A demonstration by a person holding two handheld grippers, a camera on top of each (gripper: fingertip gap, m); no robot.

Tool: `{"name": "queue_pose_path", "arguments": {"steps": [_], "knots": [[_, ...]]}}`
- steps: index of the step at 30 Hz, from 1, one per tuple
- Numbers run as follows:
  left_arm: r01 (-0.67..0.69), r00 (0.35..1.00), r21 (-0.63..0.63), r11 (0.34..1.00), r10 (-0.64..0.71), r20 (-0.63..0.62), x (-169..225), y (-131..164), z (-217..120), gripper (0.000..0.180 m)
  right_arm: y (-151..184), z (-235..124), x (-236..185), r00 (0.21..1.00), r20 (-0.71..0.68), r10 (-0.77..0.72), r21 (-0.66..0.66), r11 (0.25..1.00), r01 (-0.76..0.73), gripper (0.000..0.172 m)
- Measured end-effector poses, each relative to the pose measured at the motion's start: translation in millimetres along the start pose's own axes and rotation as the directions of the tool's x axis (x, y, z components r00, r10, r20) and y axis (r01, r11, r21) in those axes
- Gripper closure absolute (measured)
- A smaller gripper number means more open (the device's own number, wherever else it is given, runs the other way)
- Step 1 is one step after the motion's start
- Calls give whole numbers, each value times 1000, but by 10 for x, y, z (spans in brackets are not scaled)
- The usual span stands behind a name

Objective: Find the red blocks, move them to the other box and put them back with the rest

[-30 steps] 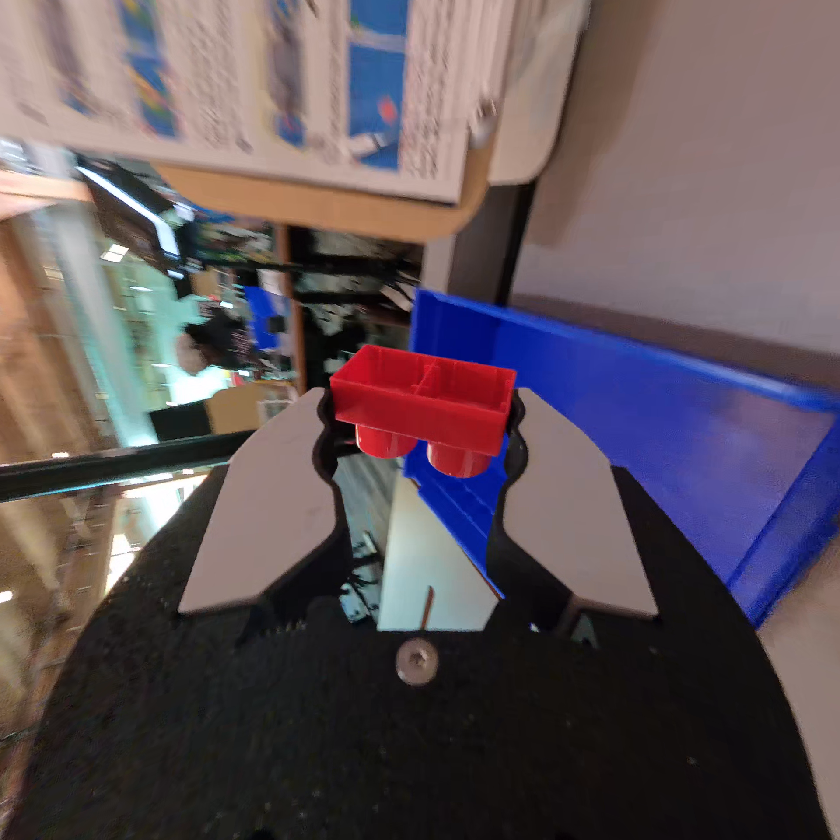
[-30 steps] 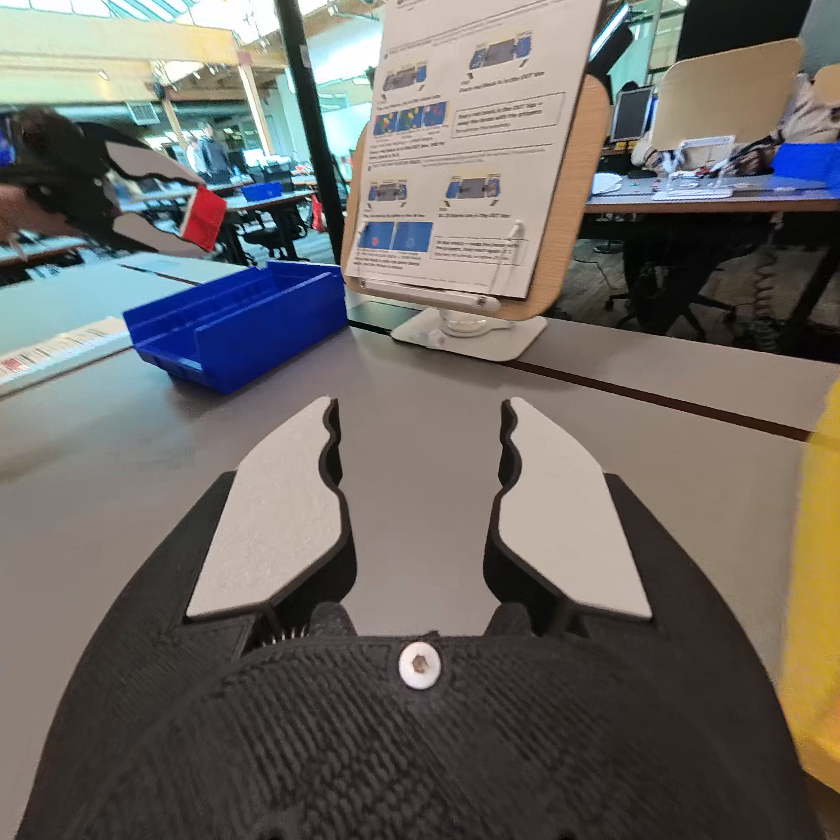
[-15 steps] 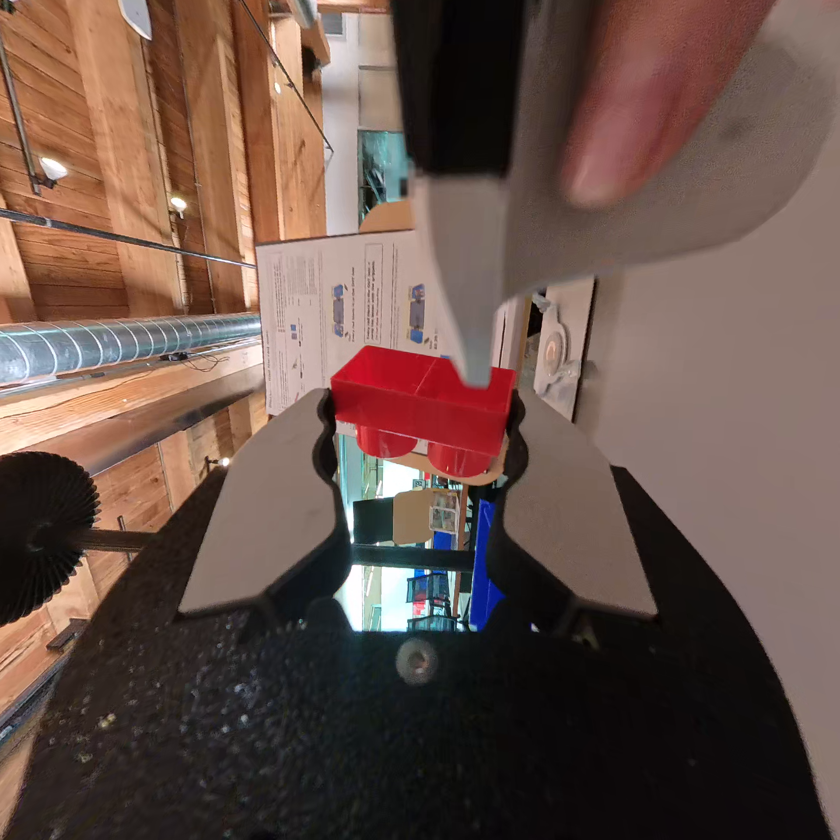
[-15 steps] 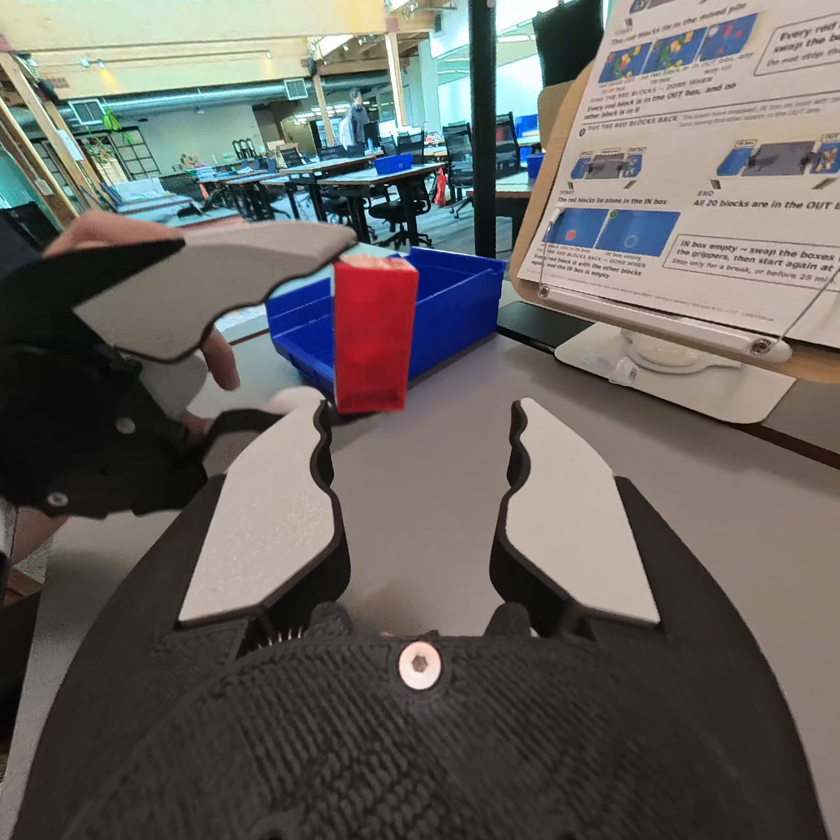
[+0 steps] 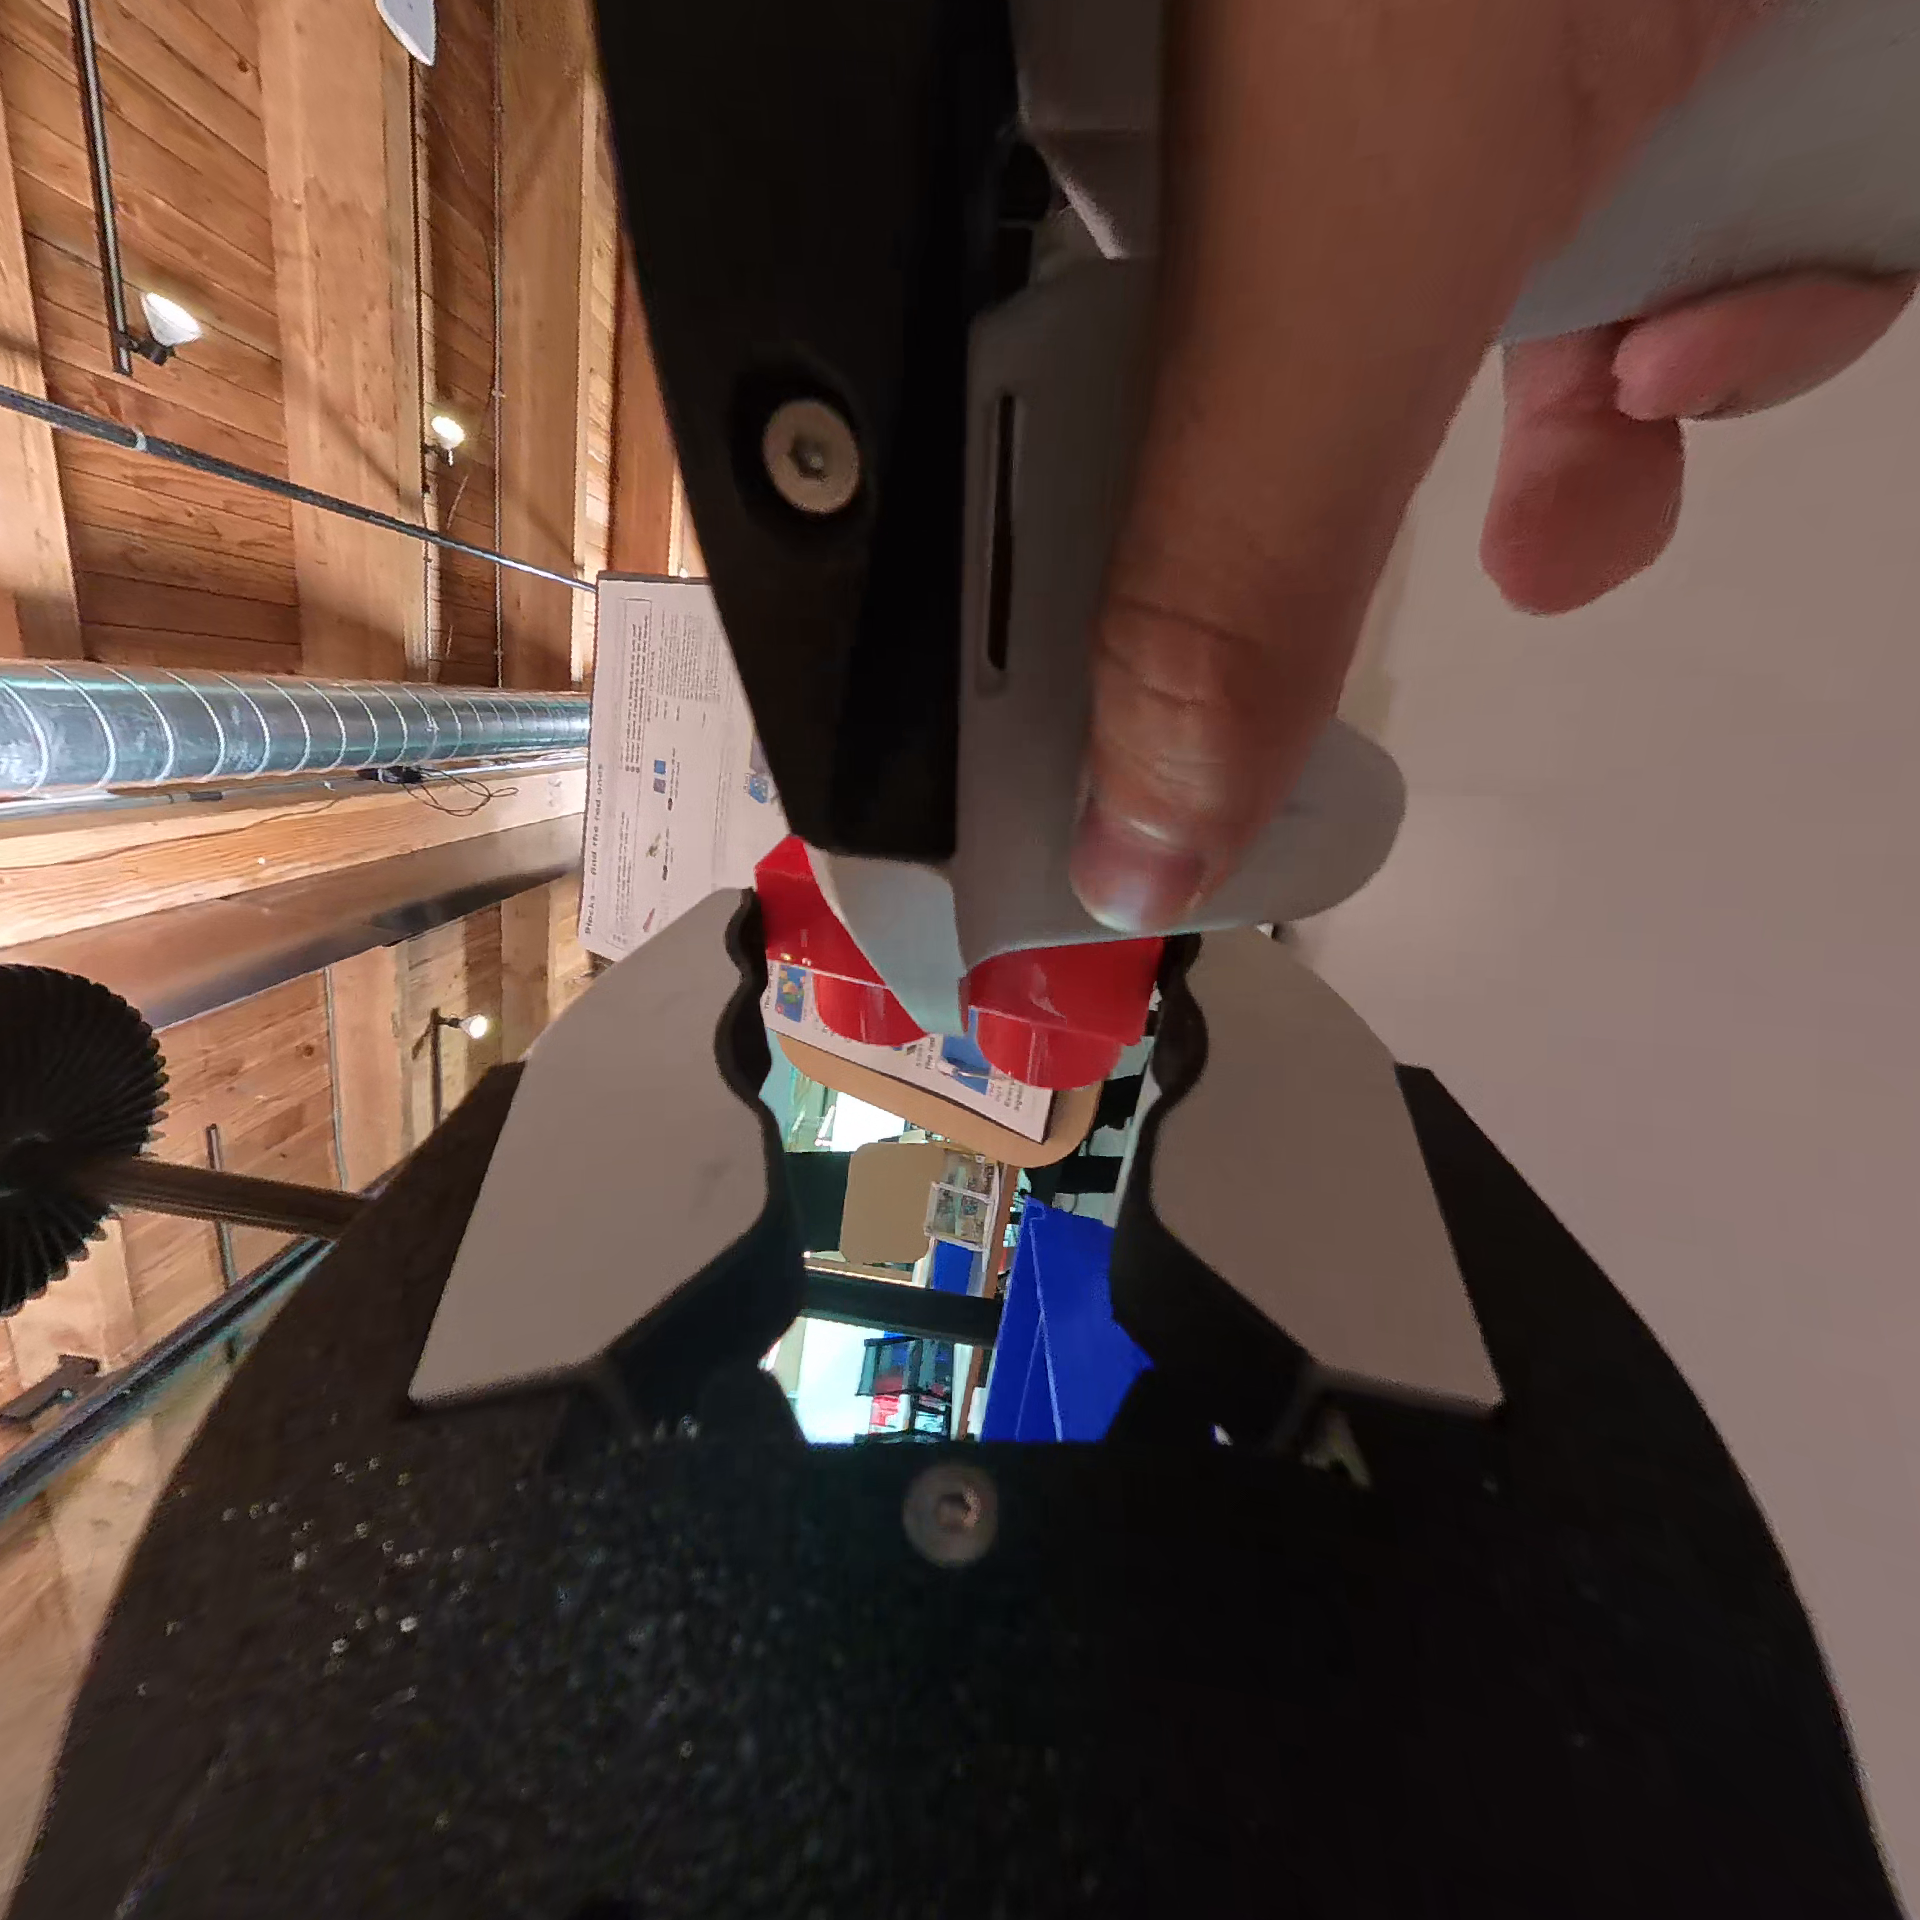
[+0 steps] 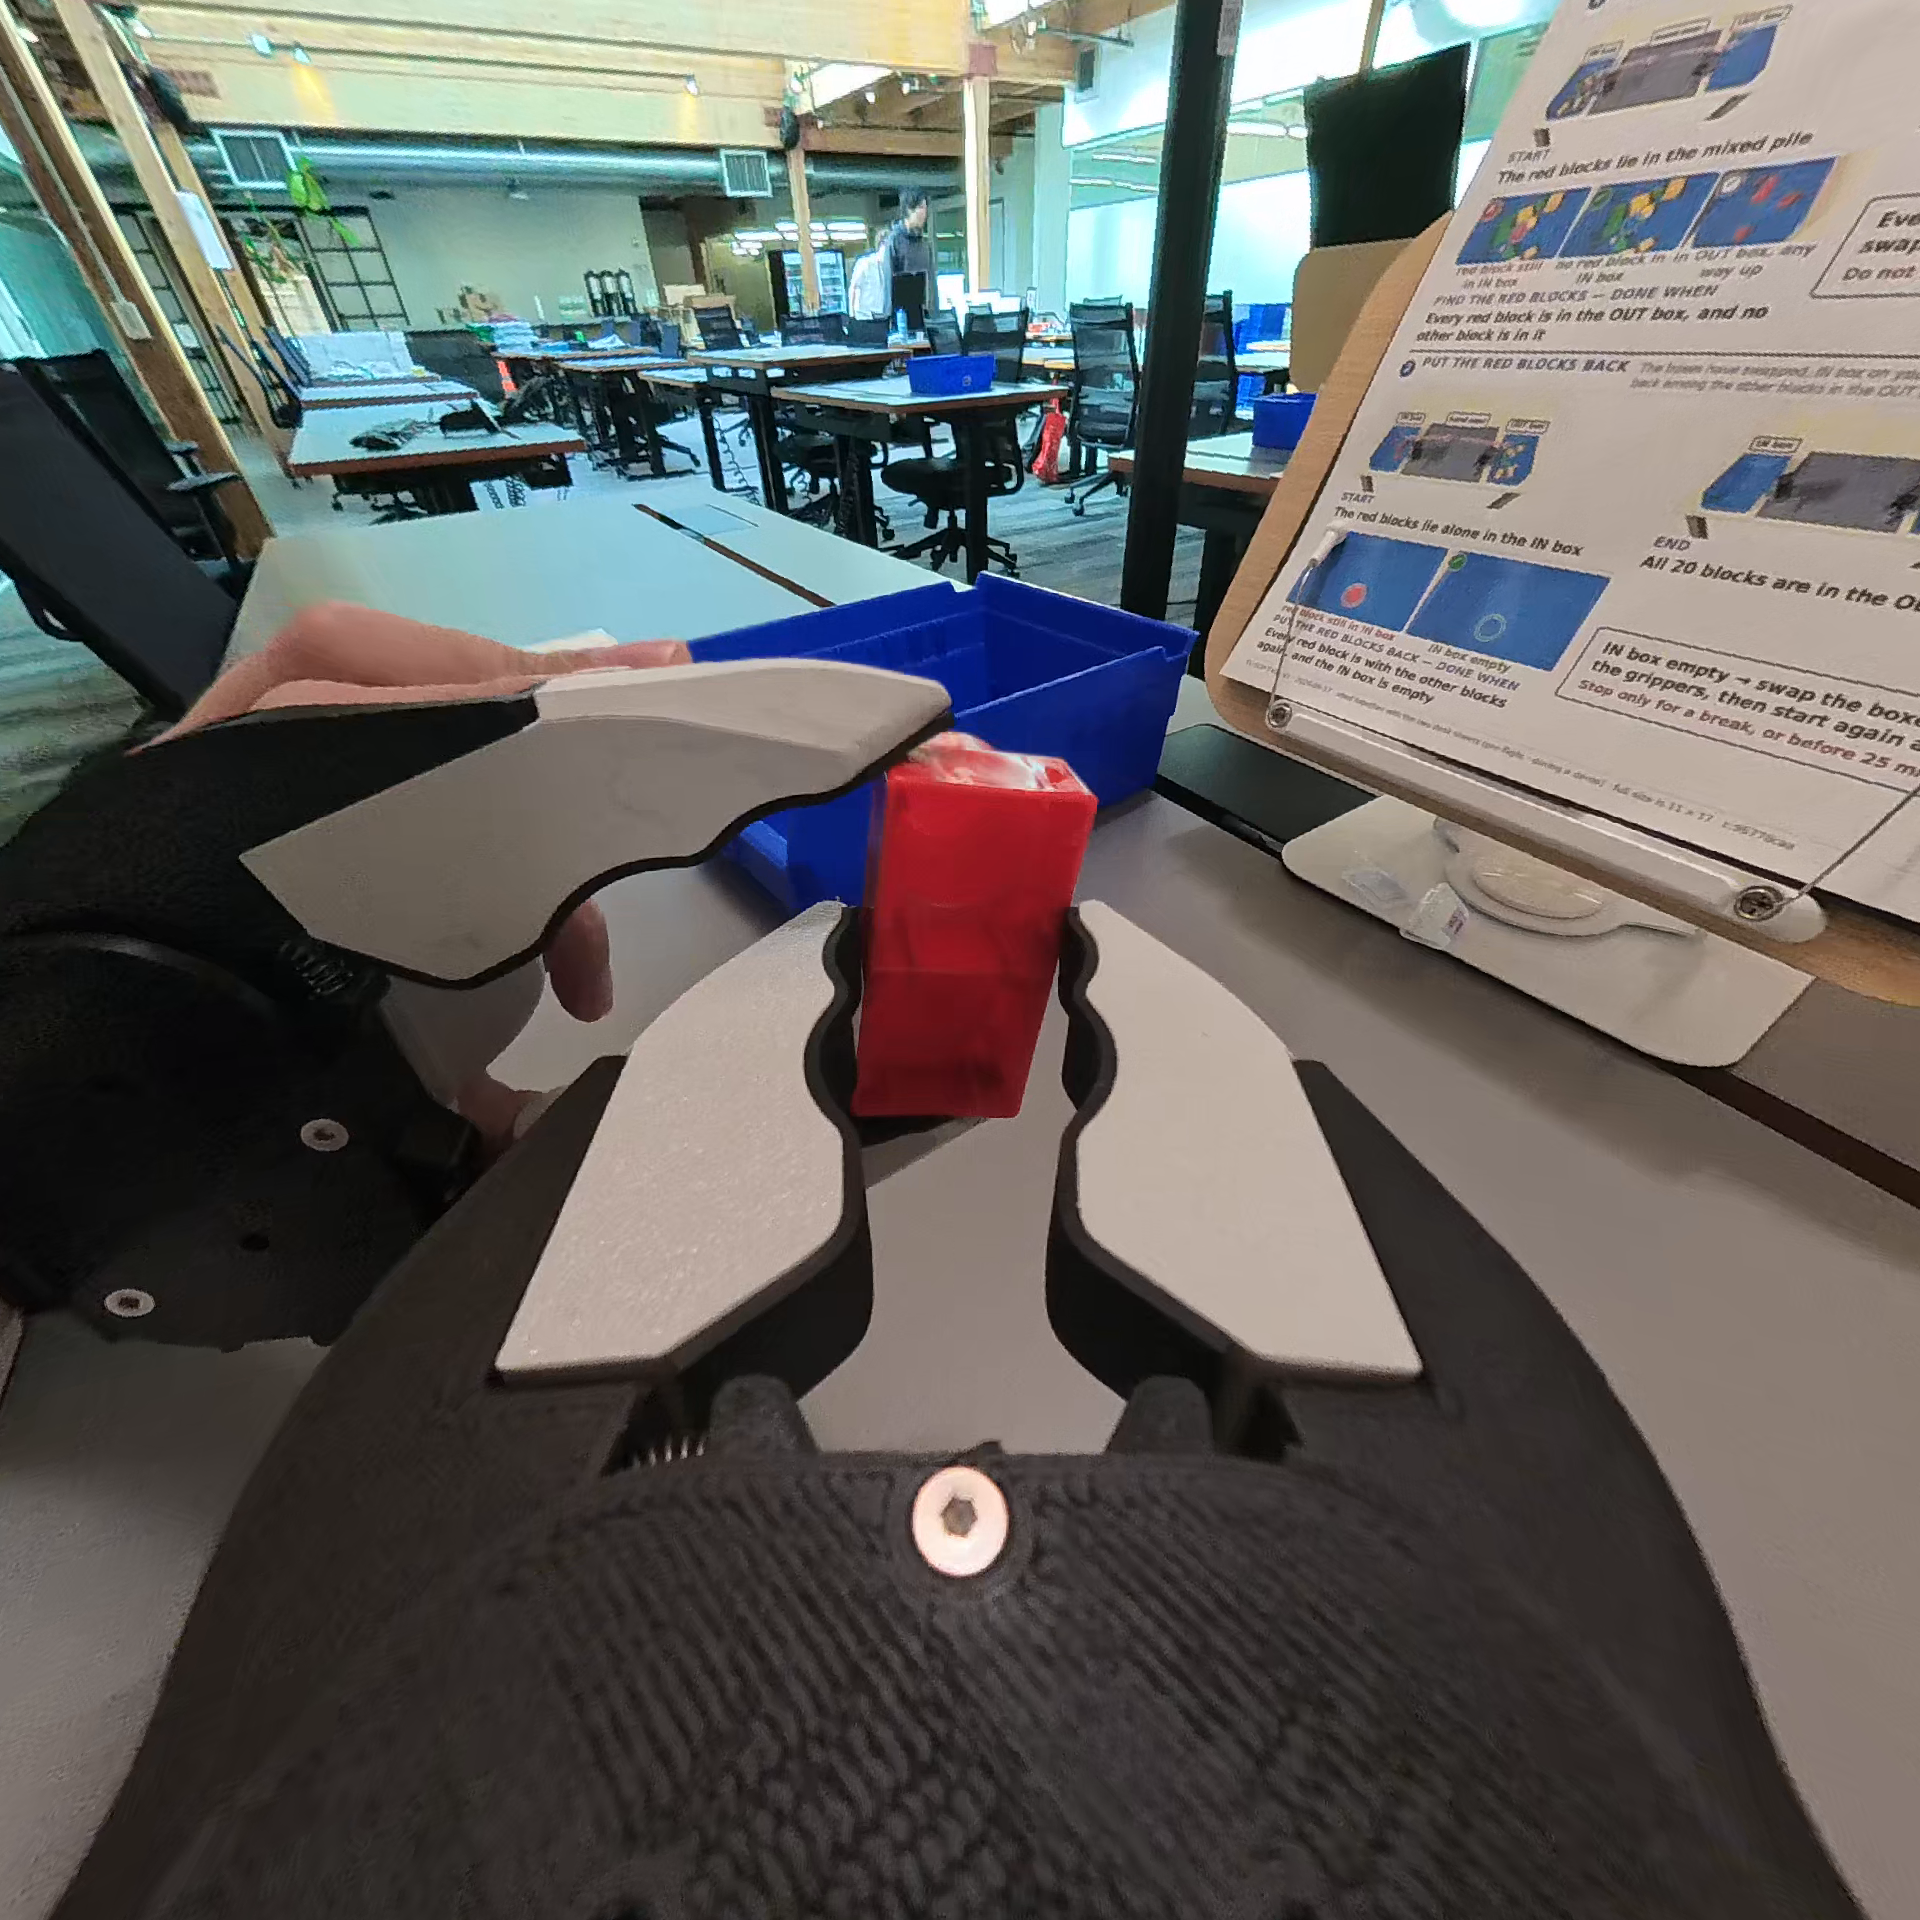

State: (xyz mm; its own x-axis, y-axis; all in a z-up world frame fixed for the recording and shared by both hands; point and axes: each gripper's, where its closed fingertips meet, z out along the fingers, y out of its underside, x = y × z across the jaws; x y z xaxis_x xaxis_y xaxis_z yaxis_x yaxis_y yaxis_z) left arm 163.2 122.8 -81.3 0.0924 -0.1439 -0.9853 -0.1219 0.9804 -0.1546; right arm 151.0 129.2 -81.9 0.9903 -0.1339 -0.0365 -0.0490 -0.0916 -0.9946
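Observation:
A red block point(image 6: 966, 935) is held in the air between both grippers. My right gripper point(image 6: 956, 977) is shut on its two narrow sides, and both pads touch it. My left gripper point(image 5: 961, 966) is shut on the block's two long ends. In the right wrist view its upper finger point(image 6: 623, 769) presses on the block's top, and its lower finger is hidden. In the left wrist view the block point(image 5: 1060, 997) shows with its studs towards the camera, and one finger point(image 5: 904, 935) of the right gripper crosses it. A blue box point(image 6: 1039, 686) stands behind on the grey table point(image 6: 1455, 1299).
An instruction sheet on a wooden stand point(image 6: 1610, 468) stands at the right on a white base point(image 6: 1558, 914). A person's hand point(image 5: 1247, 520) holds the right gripper, close above the left one. The blue box also shows in the left wrist view point(image 5: 1049, 1330).
My left gripper swung the red block over to the right gripper and kept its hold. My right gripper was open, came around the block and closed on its sides.

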Motion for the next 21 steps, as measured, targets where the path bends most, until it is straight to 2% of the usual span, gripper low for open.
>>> {"name": "queue_pose_path", "arguments": {"steps": [3, 6, 9, 11, 14, 17, 21], "knots": [[85, 996, -6, 996, -85, -27, 48, -9, 6, 109, 45, -8, 45, 1000, -14, -16, -37, 999, 15, 135], [230, 973, 41, 972, -228, -34, 19, -55, -25, 101, -14, -162, 253, 997, -79, -20, -41, 999, 17, 135], [431, 901, 31, 902, -428, -79, 15, 32, -33, 87, -185, -560, 682, 979, -203, -17, -25, 1000, 12, 135], [537, 839, 16, 844, -531, -119, 70, 112, -22, 84, -306, -955, 1072, 946, -324, -25, -25, 1000, 17, 135], [608, 783, -18, 793, -604, -149, 175, 262, 10, 86, -385, -1667, 1778, 838, -541, -70, -93, 995, 23, 135], [626, 765, -60, 777, -628, -143, 273, 403, 33, 91, -313, -2361, 2571, 679, -721, -139, -214, 976, -28, 135], [627, 765, -95, 773, -635, -112, 325, 491, 61, 95, 56, -2888, 3475, 570, -798, -196, -368, 907, -203, 135]]}}
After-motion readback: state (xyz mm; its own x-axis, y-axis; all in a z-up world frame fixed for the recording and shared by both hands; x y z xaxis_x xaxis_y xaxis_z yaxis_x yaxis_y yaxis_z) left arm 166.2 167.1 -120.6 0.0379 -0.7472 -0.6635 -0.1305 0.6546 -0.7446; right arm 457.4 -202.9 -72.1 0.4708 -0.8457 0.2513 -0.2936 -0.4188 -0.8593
